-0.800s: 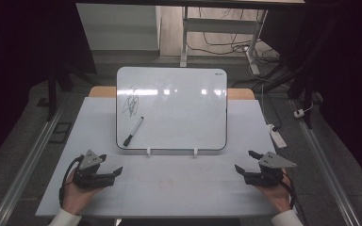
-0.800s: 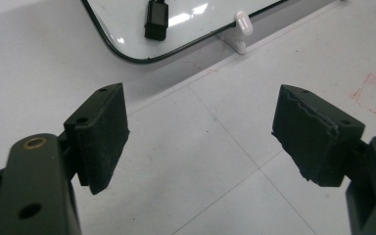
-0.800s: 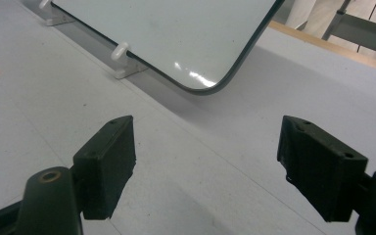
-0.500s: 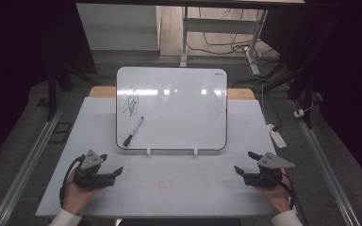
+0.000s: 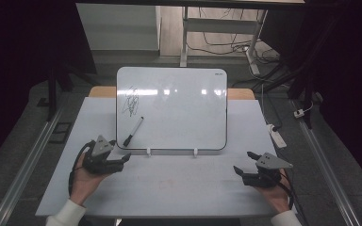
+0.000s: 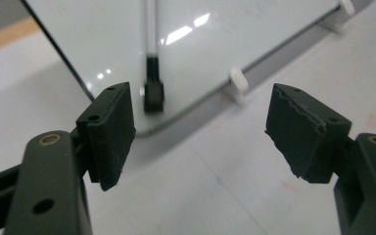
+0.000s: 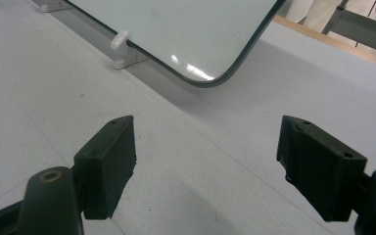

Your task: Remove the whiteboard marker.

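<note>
A whiteboard leans on the white table, propped on two small white feet. A black scribble marks its upper left part. A marker with a white barrel and black cap lies on the board near its lower left corner; the left gripper view shows the marker's cap just beyond the jaws. My left gripper rests on the table in front of that corner, open and empty. My right gripper sits at the front right, open and empty, facing the board's lower right corner.
A white power strip lies off the table's right edge. Metal rails run along both sides of the table. Table legs and cables stand on the floor beyond the board. A wooden edge shows behind the board.
</note>
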`<state>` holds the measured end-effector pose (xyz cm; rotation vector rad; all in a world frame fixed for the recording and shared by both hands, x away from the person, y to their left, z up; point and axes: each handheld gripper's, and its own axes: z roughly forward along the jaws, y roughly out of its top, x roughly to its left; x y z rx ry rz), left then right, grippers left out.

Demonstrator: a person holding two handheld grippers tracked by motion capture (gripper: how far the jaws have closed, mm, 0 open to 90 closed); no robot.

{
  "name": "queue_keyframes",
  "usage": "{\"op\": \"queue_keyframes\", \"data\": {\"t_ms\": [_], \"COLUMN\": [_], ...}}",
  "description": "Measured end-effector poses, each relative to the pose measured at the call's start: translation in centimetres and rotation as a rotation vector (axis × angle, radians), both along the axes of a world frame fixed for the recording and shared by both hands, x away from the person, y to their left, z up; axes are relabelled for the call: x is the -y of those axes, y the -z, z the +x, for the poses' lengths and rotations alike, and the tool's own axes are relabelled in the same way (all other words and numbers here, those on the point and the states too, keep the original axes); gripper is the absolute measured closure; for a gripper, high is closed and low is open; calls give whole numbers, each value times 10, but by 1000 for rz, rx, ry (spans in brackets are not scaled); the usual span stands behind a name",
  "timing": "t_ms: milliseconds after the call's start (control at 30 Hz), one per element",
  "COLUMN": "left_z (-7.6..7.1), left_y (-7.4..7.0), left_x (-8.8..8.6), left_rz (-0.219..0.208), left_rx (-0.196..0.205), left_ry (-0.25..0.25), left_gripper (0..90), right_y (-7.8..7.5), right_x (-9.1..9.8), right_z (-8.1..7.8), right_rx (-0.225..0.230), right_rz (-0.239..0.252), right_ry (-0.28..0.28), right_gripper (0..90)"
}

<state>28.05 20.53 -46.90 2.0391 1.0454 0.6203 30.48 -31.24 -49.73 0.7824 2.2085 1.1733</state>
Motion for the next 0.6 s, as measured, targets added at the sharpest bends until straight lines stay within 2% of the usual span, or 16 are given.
{"op": "queue_keyframes", "data": {"t_ms": [167,300,467,600], "left_z": [29,49,71,83], "left_y": [-14,-22,-23,-19], "left_x": [16,31,44,51], "left_rz": [39,92,133,172], "left_rx": [26,56,41,33], "left_ry": [-1,-18,-34,-44], "left_gripper": [297,339,390,433], "right_y": [0,1,1,1], "right_x": [0,0,1,1], "right_z": [0,-1,-2,-2], "right_rx": [-2,-1,-1,-1], "right_rz": [0,-5,-5,-9], "right_ry": [-1,2,11,15], "right_gripper": [226,230,232,234]}}
